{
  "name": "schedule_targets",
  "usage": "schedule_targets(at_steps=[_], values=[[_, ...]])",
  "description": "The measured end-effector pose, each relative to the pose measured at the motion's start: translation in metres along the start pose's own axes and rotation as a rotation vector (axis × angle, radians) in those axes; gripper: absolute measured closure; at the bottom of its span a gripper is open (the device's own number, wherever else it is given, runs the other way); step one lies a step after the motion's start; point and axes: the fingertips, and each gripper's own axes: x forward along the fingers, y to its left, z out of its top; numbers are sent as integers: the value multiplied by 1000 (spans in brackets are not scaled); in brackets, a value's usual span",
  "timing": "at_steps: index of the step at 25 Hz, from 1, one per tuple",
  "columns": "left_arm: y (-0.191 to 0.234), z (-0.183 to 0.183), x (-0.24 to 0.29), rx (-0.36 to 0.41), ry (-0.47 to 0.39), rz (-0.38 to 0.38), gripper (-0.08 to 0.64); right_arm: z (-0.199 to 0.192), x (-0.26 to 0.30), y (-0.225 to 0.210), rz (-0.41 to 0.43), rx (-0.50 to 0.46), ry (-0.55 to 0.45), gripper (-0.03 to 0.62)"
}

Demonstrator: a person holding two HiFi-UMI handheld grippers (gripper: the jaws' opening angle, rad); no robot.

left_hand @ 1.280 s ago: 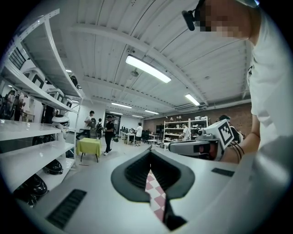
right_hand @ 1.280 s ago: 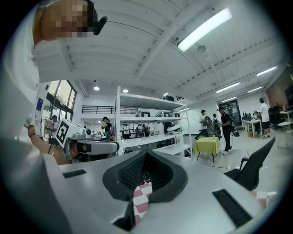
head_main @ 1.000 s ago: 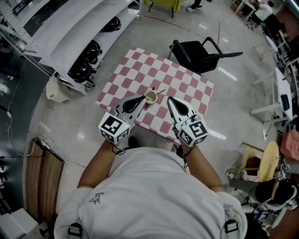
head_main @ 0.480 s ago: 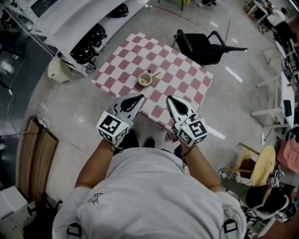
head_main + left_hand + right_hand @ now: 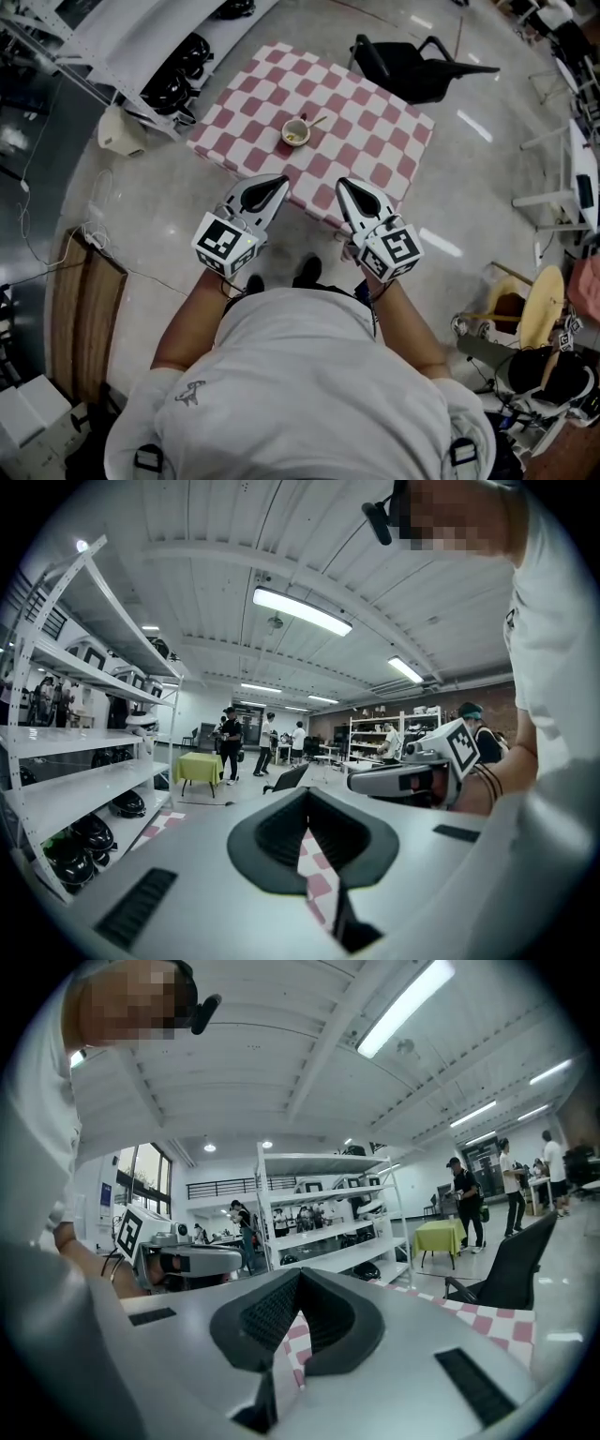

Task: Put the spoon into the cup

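We hold our left tool (image 5: 277, 185) and right tool (image 5: 345, 187) at the red-checked tabletop's (image 5: 375, 131) near edge, jaws together and empty, apparently because the slim spoon (image 5: 317, 122) already stands in the small beige cup (image 5: 296, 133).

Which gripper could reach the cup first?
Left, probably, but only just: the left gripper sits slightly nearer the cup than the right gripper. Both are shut and empty.

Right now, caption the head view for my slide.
Spoon in the cup on the checkered table; left gripper and right gripper shut, empty, at its near edge.
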Motion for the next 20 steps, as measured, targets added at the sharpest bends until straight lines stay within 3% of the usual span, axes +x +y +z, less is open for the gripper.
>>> schedule_targets(at_steps=[20], values=[[-13,6,-168,37,-53,-188,546,-3,-21,173,-189,-31,-69,560]])
